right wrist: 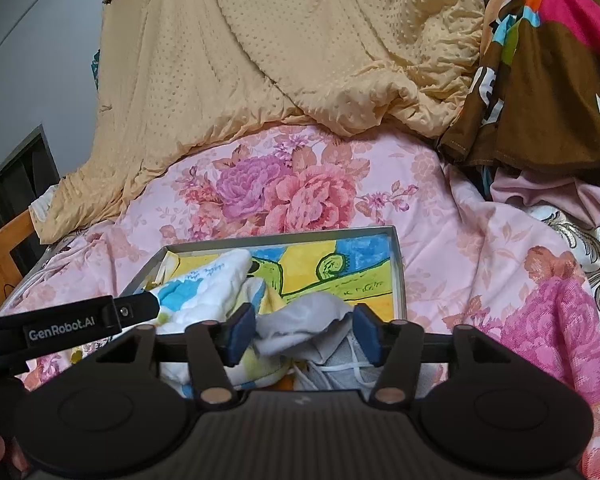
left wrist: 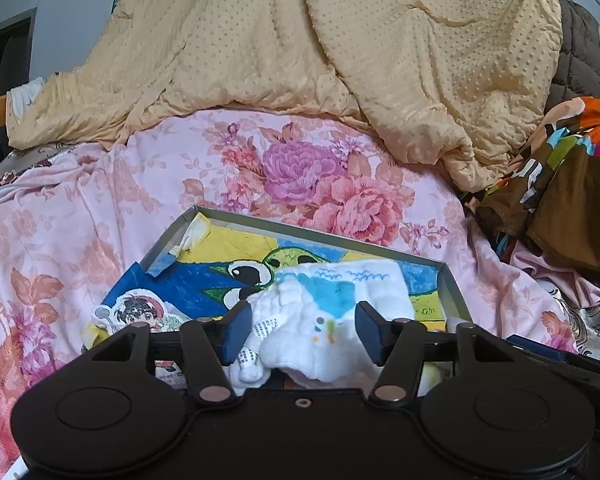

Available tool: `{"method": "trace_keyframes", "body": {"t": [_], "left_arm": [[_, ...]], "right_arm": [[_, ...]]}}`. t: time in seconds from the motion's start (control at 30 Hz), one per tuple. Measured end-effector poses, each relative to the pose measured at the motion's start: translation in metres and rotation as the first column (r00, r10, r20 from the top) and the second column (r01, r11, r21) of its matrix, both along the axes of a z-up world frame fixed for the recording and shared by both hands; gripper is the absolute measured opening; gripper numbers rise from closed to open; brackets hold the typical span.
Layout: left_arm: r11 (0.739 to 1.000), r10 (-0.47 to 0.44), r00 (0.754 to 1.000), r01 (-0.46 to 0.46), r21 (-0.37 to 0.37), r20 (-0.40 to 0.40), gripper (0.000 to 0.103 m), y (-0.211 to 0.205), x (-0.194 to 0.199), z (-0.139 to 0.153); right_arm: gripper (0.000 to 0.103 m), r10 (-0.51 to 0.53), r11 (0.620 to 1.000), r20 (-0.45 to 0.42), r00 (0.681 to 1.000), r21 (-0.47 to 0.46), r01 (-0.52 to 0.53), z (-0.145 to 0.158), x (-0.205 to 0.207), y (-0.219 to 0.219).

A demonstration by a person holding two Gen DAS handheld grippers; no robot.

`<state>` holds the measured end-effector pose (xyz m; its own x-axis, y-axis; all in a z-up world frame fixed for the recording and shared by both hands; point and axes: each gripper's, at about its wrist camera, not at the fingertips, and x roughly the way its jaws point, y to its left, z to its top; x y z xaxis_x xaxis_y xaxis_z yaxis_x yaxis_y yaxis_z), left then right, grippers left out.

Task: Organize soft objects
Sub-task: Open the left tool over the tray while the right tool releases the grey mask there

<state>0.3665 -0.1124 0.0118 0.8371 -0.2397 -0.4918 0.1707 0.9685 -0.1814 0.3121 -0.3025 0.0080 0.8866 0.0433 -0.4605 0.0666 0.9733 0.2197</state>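
A shallow grey box (left wrist: 452, 276) (right wrist: 396, 264) lies on the floral bed cover, lined with a bright cartoon drawing (left wrist: 220, 276) (right wrist: 348, 268). A white gauze cloth with blue print (left wrist: 340, 296) (right wrist: 208, 288) lies in the box. My left gripper (left wrist: 304, 332) is open, its pads on either side of the cloth's near bunched end. My right gripper (right wrist: 304, 334) is open around a crumpled grey-white cloth (right wrist: 304, 324) at the box's near edge; grey fabric with white laces (right wrist: 340, 372) lies under it. The left gripper's finger (right wrist: 132, 310) reaches in from the left.
A pink floral quilt (left wrist: 300, 168) (right wrist: 284, 192) covers the bed. A rumpled beige dotted blanket (left wrist: 300, 48) (right wrist: 300, 40) is piled behind the box. A brown multicoloured garment (left wrist: 564, 196) (right wrist: 548, 72) lies at the right. A wooden bed frame (right wrist: 4, 264) shows at left.
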Motion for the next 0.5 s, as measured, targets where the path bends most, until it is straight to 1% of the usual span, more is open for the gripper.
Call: {"method": "trace_keyframes", "body": {"t": [0.03,0.17,0.27,0.3,0.33,0.43,0.5], "left_arm": [[1.000,0.001,1.000,-0.001,0.001,0.004,0.064,0.000,-0.001,0.001],[1.000,0.007,1.000,-0.007,0.001,0.021,0.071,0.001,-0.005,0.004],[1.000,0.016,1.000,-0.016,0.006,0.025,0.078,0.003,-0.008,0.005],[1.000,0.020,1.000,-0.020,0.006,0.024,0.080,0.004,-0.009,0.006],[1.000,0.026,0.999,-0.026,0.005,0.025,0.080,0.006,-0.011,0.006],[0.999,0.043,0.999,-0.043,0.003,0.023,0.084,0.010,-0.015,0.007],[0.998,0.056,0.998,-0.056,0.008,0.028,0.086,0.013,-0.018,0.009]], "right_arm": [[0.067,-0.003,1.000,0.003,1.000,0.001,0.003,0.000,0.000,-0.001],[0.074,-0.003,1.000,0.010,1.000,0.014,0.003,0.001,-0.001,-0.003],[0.081,-0.008,1.000,0.014,1.000,0.019,0.007,0.002,-0.003,-0.004],[0.084,-0.011,1.000,0.016,1.000,0.019,0.010,0.003,-0.004,-0.005],[0.088,-0.012,1.000,0.018,1.000,0.020,0.011,0.004,-0.005,-0.005],[0.095,-0.013,1.000,0.025,1.000,0.021,0.012,0.006,-0.008,-0.005],[0.097,-0.016,1.000,0.030,0.999,0.019,0.015,0.008,-0.011,-0.006]]}}
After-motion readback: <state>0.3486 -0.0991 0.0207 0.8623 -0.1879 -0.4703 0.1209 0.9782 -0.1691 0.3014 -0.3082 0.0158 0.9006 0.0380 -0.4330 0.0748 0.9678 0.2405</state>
